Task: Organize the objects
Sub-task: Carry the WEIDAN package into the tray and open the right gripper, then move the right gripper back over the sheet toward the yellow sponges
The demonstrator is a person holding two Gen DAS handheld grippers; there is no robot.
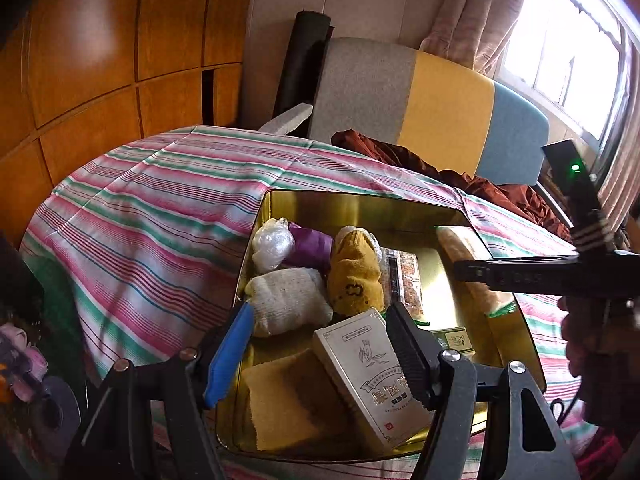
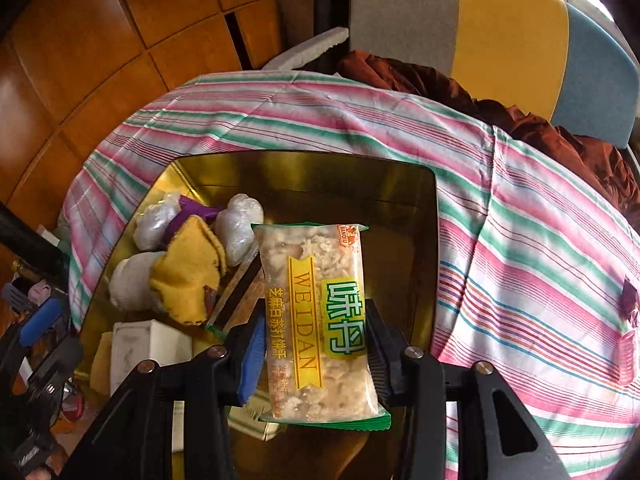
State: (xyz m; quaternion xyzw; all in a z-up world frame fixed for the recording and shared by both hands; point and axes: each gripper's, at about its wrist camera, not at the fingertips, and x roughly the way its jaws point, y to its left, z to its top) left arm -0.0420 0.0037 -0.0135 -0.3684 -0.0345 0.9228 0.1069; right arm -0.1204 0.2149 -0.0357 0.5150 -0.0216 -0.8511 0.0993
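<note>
Clamped between the right gripper's jaws, the cracker packet is hanging over the gold tin, likely needing lowering and release, while the left gripper's jaws are idling open, empty, nearby.

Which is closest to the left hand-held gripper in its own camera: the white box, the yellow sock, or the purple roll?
From the left hand-held gripper:
1. White box, between its fingers.
2. Yellow sock, mid-tin.
3. Purple roll, far end.
</note>
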